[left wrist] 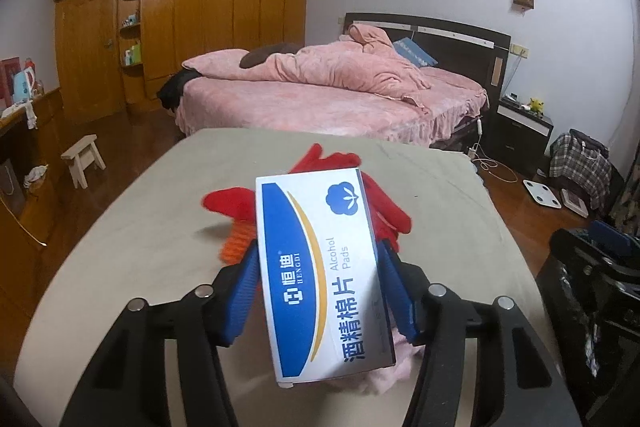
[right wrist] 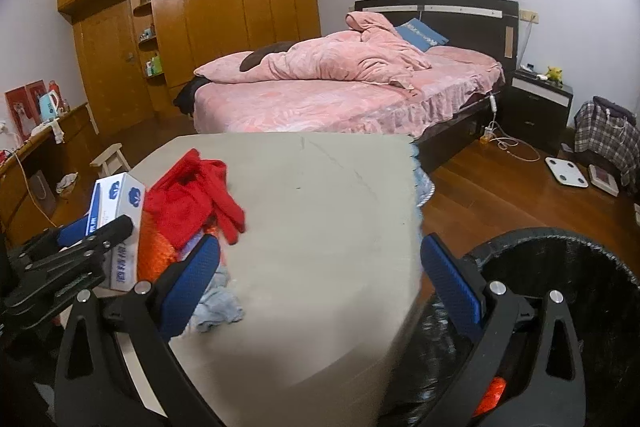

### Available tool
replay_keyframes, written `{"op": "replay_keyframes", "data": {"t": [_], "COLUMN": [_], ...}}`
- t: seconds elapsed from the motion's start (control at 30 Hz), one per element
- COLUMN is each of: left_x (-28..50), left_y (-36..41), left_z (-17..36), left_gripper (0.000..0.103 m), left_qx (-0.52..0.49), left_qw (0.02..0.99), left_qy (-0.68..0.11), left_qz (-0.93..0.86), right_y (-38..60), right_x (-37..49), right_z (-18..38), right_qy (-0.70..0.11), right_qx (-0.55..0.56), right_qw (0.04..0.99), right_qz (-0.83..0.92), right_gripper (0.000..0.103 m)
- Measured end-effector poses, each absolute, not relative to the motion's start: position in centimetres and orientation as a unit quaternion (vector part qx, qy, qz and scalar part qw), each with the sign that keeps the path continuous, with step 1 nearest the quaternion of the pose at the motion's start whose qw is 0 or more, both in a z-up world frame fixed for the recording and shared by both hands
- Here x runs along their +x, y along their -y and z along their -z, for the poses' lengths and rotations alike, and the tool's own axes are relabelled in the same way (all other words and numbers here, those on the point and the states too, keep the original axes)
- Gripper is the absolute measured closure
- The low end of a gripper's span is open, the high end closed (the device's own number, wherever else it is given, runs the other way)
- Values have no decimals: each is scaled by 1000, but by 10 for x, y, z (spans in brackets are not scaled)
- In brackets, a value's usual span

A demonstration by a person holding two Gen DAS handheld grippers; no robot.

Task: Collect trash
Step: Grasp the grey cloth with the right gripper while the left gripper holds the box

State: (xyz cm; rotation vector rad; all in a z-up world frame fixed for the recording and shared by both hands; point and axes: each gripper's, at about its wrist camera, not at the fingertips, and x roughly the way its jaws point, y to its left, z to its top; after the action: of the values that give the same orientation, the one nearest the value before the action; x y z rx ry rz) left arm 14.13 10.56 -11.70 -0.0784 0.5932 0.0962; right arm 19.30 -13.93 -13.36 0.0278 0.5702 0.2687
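White-and-blue cardboard: the box of alcohol pads (left wrist: 324, 267) is clamped between the blue pads of the left gripper (left wrist: 320, 287), which is closed on its two long sides. The box appears lifted off the table (left wrist: 132, 227), tilted, though contact underneath cannot be ruled out.

Landmark = table. On the table, just behind the box, a red glove (left wrist: 384, 203) and an orange knitted piece (left wrist: 236, 243) are seen. At the near edge of the table, under the box, a pale pink cloth (left wrist: 384, 371) shows; in the right wrist view a pale blue cloth (right wrist: 218, 303) is seen beside it.

The right gripper (right wrist: 320, 279) is held with jaws wide and nothing between them, over the right part of the table. Off the right edge of the table, below table height, a black bin (right wrist: 560, 251) with a black liner stands. Something orange-red (right wrist: 490, 395) is glimpsed at the bin, mostly hidden by the gripper; what it is cannot be told.

Progress, as a judgement: early to mid. One item is gripped but not yet binned. Left to do: the box carried across to the bin and dropped. Whether the glove and cloths count as trash cannot be told.
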Motion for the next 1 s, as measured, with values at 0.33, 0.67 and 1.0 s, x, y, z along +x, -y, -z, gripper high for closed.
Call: {"op": "replay_keyframes", "data": {"t": [0.33,0.67,1.0], "left_x": [121,121,119], "left_y": [-139,-153,-152], "left_z": [126,139,138], "left_gripper": [47,47,48], "left_qx": [-44,-61,-68], "left_qw": [951,947,947], "left_qy": [-297,-306,-305], "left_qz": [-73,-78,-75], "right_y": [83,48,39], "right_x": [202,217,225], "right_z": [169,184,190], "right_qy": [-327,-361,-394], "right_qx": [-12,-38,-25], "right_qw": [930,912,881], "right_qz": [-168,-191,-260], "right_gripper": [6,9,66]}}
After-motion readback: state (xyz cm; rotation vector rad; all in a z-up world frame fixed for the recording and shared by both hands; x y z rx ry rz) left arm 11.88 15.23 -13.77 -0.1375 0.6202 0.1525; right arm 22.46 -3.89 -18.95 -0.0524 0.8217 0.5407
